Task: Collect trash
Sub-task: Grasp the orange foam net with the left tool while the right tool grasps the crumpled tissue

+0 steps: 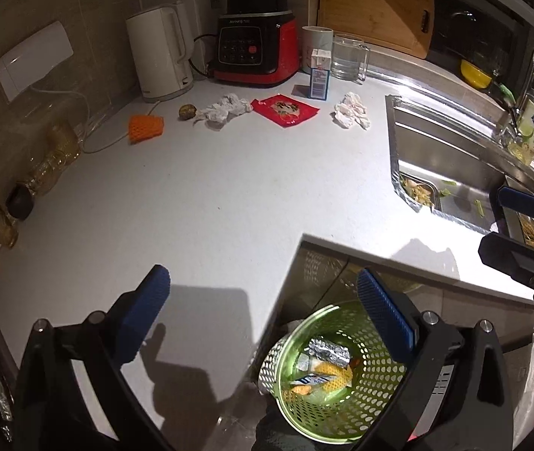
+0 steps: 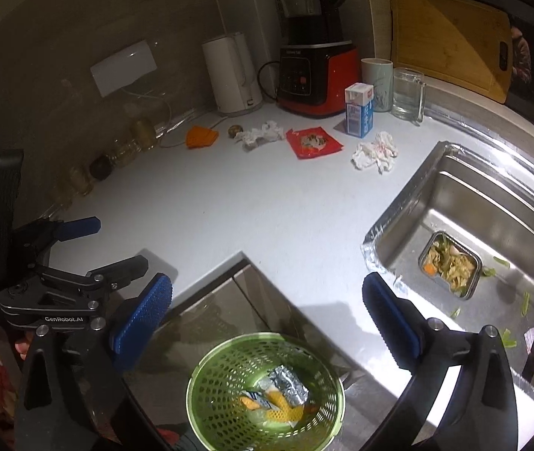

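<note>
A green perforated bin [image 1: 346,409] [image 2: 225,360] stands on the floor below the counter's inner corner, with foil and yellow wrappers inside. My left gripper [image 1: 267,312] [image 2: 105,246] hangs open and empty above the counter edge and the bin. My right gripper [image 2: 267,319] [image 1: 511,227] is also open and empty, over the bin. Far back on the white counter [image 1: 229,195] lie an orange foam net [image 1: 146,127] [image 2: 201,136], a small brown round thing [image 1: 186,111], a crumpled tissue [image 1: 225,109] [image 2: 261,134], a red packet [image 1: 284,109] [image 2: 313,142], another tissue [image 1: 351,109] [image 2: 375,151] and a standing carton [image 1: 319,73] [image 2: 359,109].
Along the back wall stand a white kettle [image 1: 161,52], a red blender [image 1: 257,45], a mug [image 1: 316,43], a glass mug [image 1: 348,56] and a wooden cutting board [image 1: 376,7]. A steel sink [image 2: 492,203] at right holds a tray of food scraps [image 2: 449,263]. Oil bottles [image 1: 52,158] line the left wall.
</note>
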